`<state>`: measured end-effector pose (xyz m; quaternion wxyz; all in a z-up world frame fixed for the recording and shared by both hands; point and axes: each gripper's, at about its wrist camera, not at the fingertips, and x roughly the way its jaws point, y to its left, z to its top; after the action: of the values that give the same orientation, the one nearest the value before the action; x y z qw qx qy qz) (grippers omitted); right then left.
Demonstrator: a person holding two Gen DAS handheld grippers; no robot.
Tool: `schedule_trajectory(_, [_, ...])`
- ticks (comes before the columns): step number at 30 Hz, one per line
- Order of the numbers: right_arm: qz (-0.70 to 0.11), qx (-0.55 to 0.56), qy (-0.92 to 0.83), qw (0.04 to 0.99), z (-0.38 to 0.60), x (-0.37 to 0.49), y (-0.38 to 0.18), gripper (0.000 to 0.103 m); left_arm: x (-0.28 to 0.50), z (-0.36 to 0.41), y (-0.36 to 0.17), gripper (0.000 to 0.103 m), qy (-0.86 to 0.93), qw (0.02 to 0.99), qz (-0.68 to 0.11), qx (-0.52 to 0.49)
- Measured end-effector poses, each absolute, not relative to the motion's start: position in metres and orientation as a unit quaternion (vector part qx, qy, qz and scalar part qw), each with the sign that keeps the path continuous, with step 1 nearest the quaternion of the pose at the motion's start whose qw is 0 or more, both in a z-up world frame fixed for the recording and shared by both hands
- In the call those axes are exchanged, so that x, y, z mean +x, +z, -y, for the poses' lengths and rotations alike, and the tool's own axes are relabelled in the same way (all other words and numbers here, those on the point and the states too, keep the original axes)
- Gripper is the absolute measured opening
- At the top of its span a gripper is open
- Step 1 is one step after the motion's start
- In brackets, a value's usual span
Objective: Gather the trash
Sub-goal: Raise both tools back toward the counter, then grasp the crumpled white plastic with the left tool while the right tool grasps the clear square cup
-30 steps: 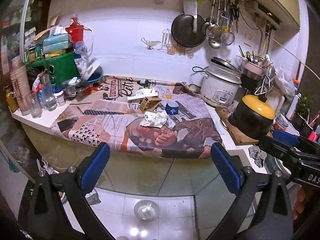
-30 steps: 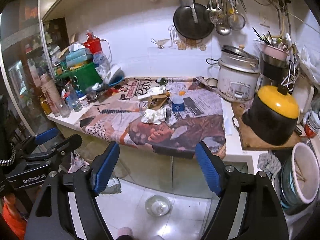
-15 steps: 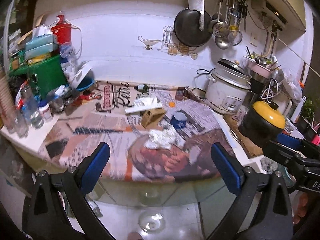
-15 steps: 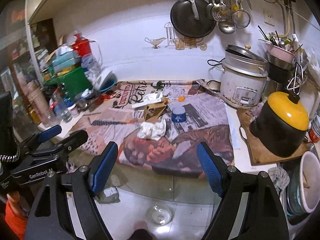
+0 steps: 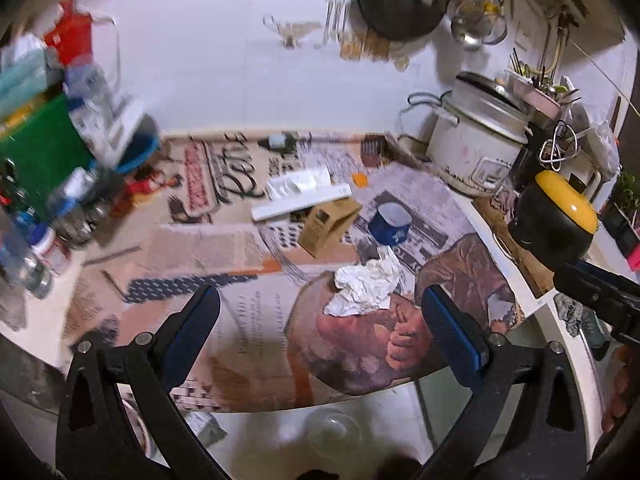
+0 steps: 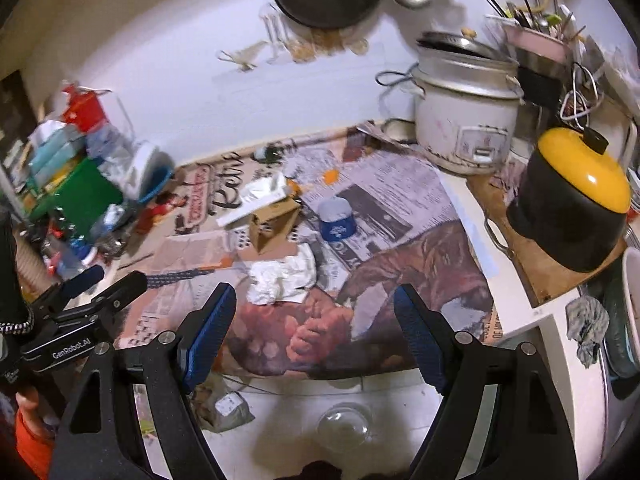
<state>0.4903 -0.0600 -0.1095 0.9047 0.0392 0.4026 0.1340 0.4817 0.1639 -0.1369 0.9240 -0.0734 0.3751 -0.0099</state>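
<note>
Hovering over the newspaper-covered counter, both tongs are spread wide and grip nothing: the left gripper and the right gripper each show two blue-padded fingers held well apart. Four pieces of litter can be counted ahead of them. One crumpled white paper lies just beyond and between the left gripper's fingertips, and sits likewise between the right gripper's. Beyond it lie one small brown carton tipped on its side, one long white box touching the carton's far edge, and one blue cup to the carton's right; what it holds cannot be seen. Off to the right stand one white rice cooker, its lid ajar, and one black pot with a yellow lid. Below the fingers, on the floor, rests one clear glass bowl.
</note>
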Motion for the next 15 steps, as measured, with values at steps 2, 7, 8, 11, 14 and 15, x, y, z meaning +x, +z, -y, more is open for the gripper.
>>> schedule_trajectory(2, [-0.409,0.038,0.121,0.904,0.062,0.502,-0.115,0.079,0.496,-0.165,-0.149,0.101,-0.019,0.916,-0.392,-0.08])
schedule_trajectory(7, [-0.427,0.047,0.12,0.895,0.067,0.536,-0.127,0.079,0.536,-0.159,-0.186,0.101,-0.023,0.893,-0.438,-0.097])
schedule_trajectory(8, [-0.431,0.043,0.123,0.893,0.068,0.546,-0.131,0.079,0.543,-0.158,-0.193,0.101,-0.023,0.889,-0.446,-0.104])
schedule_trajectory(11, [-0.445,0.027,0.14,0.884,0.069,0.576,-0.145,0.079,0.563,-0.152,-0.213,0.101,-0.014,0.877,-0.466,-0.117])
schedule_trajectory(14, [-0.462,0.009,0.161,0.872,0.067,0.608,-0.163,0.079,0.584,-0.143,-0.231,0.101,-0.001,0.866,-0.485,-0.12])
schedule_trajectory(15, [-0.468,0.005,0.166,0.868,0.067,0.617,-0.168,0.079,0.592,-0.138,-0.238,0.101,0.001,0.86,-0.495,-0.123])
